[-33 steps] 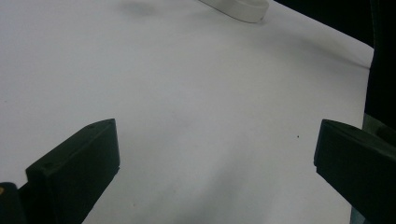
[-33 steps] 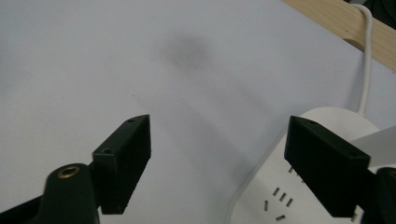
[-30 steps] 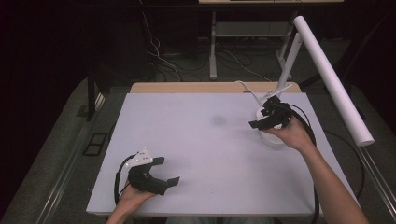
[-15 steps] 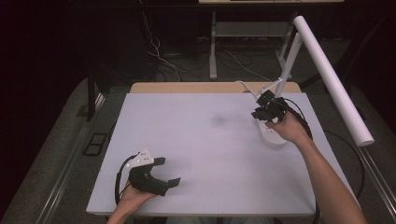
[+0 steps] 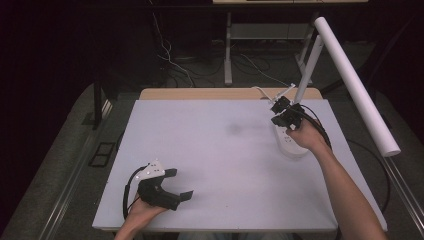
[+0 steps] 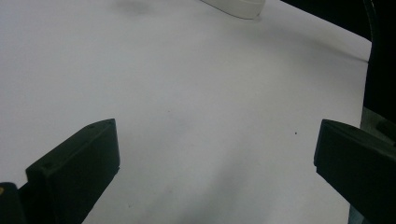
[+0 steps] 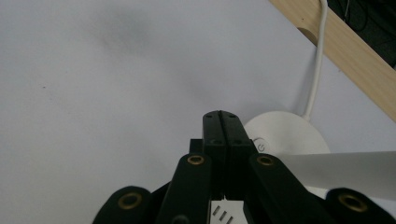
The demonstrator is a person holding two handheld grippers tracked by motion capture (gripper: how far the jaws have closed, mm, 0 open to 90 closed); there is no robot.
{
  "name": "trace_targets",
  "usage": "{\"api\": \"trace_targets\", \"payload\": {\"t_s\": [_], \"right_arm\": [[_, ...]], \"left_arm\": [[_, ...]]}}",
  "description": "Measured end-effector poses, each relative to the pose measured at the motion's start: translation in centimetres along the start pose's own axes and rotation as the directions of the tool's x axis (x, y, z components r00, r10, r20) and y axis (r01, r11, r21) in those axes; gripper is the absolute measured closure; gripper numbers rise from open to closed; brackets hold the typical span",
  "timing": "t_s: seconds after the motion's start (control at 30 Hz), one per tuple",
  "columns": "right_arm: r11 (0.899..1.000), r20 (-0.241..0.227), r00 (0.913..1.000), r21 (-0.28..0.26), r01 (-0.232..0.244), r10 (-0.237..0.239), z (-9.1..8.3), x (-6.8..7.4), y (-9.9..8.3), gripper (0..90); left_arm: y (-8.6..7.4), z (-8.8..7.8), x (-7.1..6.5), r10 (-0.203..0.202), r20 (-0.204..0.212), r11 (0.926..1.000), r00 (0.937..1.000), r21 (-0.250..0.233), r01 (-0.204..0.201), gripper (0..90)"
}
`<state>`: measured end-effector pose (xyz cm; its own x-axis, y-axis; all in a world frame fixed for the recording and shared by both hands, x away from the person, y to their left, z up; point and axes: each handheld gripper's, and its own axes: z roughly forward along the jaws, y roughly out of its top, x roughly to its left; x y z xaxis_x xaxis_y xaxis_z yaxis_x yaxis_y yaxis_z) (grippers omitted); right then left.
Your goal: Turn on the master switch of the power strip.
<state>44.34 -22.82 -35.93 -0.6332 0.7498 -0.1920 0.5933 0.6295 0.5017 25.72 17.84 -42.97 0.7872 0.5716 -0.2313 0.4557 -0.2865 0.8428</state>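
A white desk lamp stands at the table's far right: round base (image 7: 285,135) with a power button (image 7: 261,145), slanted arm (image 5: 307,65), long tube head (image 5: 357,85). My right gripper (image 5: 276,107) hovers just beside that base, over a white power strip (image 5: 291,146). Its jaws have just been closing and now meet, shut, with nothing between them (image 7: 222,122). My left gripper (image 5: 179,184) rests on the table near the front left, open and empty, its fingers (image 6: 93,149) wide apart over bare tabletop.
The white tabletop (image 5: 220,150) has a wooden strip (image 7: 345,51) along its far edge, and the lamp's white cable (image 7: 318,60) runs over it. One end of the power strip (image 6: 236,6) lies far off in the left gripper view. Dark floor and cables surround the table.
My right gripper has shifted a little toward the far side and the lamp base, and its jaws have come together. The left hand has not moved.
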Motion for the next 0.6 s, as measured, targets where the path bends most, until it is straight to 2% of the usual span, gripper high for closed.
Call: {"api": "trace_targets", "payload": {"t_s": [0.6], "right_arm": [[0.998,0.064,0.9976,0.063,-0.032,0.028,2.4,-0.8,-0.1,89.2]], "left_arm": [[0.0,-0.1,-0.1,0.007,-0.003,1.0000,1.0000,-0.005,-0.007,0.0]]}}
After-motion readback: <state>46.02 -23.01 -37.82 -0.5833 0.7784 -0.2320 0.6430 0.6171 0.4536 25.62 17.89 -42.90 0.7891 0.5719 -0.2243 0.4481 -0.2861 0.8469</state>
